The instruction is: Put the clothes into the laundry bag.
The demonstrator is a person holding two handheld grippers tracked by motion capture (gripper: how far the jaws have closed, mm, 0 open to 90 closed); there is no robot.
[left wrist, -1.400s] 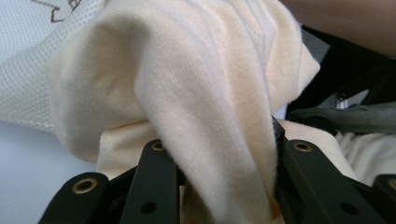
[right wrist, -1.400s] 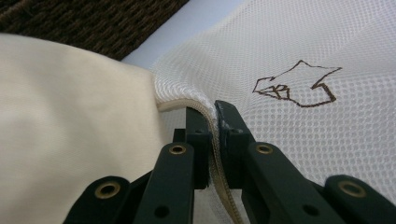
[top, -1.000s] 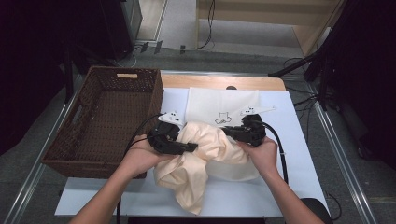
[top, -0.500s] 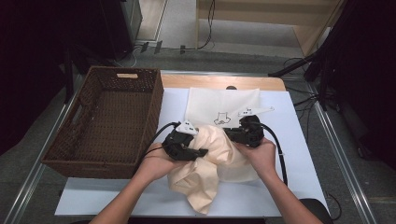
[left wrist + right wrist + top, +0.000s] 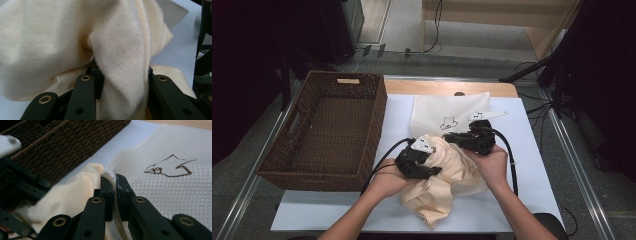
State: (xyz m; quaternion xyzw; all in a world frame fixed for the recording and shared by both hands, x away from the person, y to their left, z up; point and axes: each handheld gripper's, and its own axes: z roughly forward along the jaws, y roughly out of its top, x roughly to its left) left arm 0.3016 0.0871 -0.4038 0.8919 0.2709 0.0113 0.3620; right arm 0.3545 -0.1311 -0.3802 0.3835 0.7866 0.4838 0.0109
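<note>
We see the left gripper (image 5: 430,169) with its jaws partly open around a thick fold of the crumpled cream cotton cloth (image 5: 447,180), which lies on the white table sheet (image 5: 532,195) beside the dark brown woven basket (image 5: 332,130). The right gripper (image 5: 454,139) has its jaws pinched tight on the edge of the white mesh bag (image 5: 447,107) with a brown drawing, just where the cloth meets it.

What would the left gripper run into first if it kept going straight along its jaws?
The cream garment it already grips: the left gripper has a fold between its jaws, with bunched cloth directly ahead. Beyond that probably the white mesh bag, though depth is unclear.
</note>
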